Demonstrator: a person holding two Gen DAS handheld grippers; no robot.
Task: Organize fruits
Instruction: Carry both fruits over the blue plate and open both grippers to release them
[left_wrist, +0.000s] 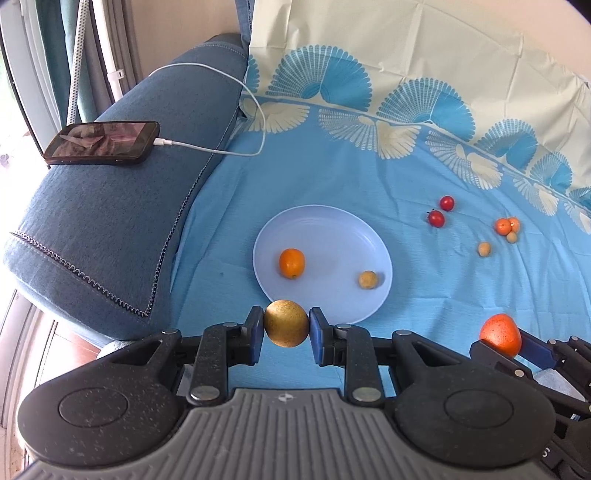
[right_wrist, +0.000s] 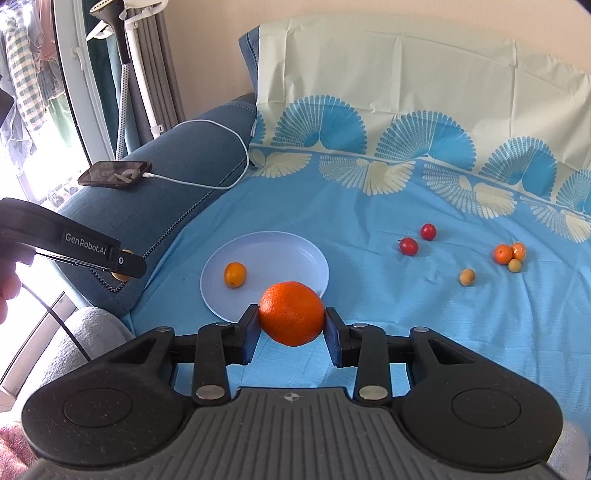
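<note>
Both grippers carry fruit toward the pale plate (left_wrist: 376, 254) at centre frame: left gripper (left_wrist: 286, 324) pinches a tan longan (left_wrist: 286, 323), right gripper (right_wrist: 291, 318) clamps a mandarin (right_wrist: 291, 314), presumably for sorting.

Plate (left_wrist: 373, 236) lay on blue cloth (left_wrist: 332, 177), small orange (left_wrist: 291, 263) at its left, tan fruit (left_wrist: 368, 279) at right; bare plate floor lay open between them and behind. Sofa arm (left_wrist: 110, 229) walled left side, phone (left_wrist: 103, 143) and cable (left_wrist: 236, 92) atop. Cloth right of plate ran clear up to two red fruits (left_wrist: 441, 211) and orange-and-tan cluster (left_wrist: 508, 229), lone tan fruit (left_wrist: 484, 249) nearer. Right gripper (left_wrist: 517, 345) with its large orange (left_wrist: 500, 334) crowded near-right corner.
</note>
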